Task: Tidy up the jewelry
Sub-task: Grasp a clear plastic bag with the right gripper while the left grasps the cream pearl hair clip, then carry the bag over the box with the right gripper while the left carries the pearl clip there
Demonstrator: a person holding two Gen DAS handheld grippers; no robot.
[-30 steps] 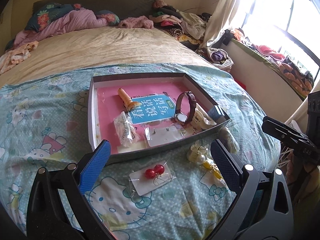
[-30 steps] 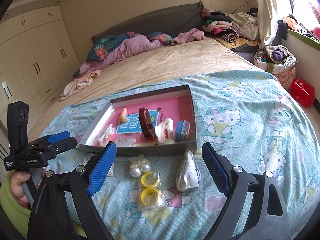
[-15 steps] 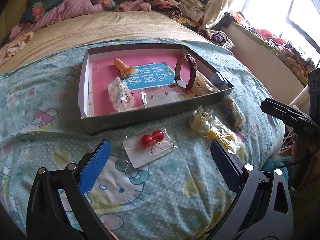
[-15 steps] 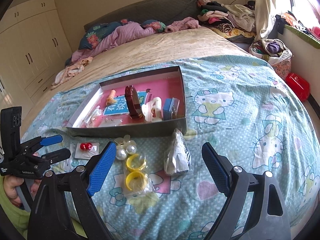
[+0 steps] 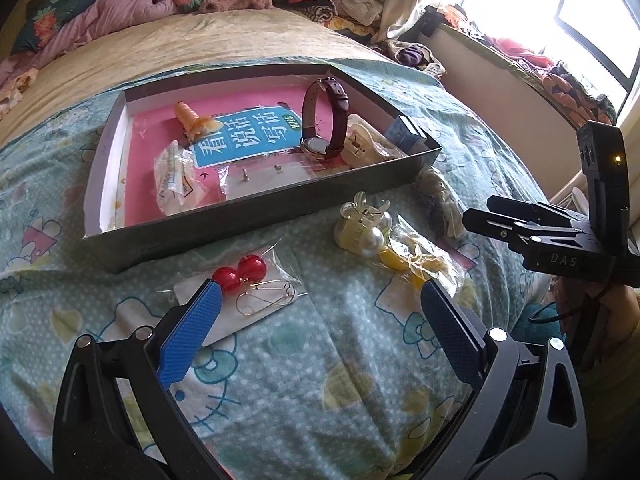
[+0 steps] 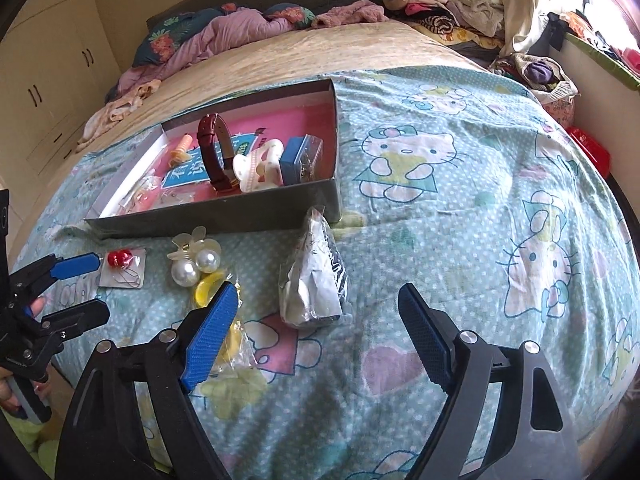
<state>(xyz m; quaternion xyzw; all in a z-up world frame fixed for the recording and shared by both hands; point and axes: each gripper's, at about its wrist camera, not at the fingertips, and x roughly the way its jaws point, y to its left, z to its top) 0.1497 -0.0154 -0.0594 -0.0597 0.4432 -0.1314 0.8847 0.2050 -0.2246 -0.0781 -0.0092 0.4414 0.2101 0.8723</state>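
Only the right view shows the crumpled bag [image 6: 314,280], contents unclear; both tongs [image 5: 318,300] [image 6: 316,312] gape empty.

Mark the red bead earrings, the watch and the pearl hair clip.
red bead earrings [image 5: 239,273], left wrist view, on the beads.
watch [image 5: 315,146], left wrist view, on the dial.
pearl hair clip [image 6: 186,273], right wrist view, on a pearl.

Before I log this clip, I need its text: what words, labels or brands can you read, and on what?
"看 说话 写话": blue label on the pink floor of the box.
"DAS": right gripper body.
Small green badge on that label: too small to read.
Print on the crumpled bag: blurred.
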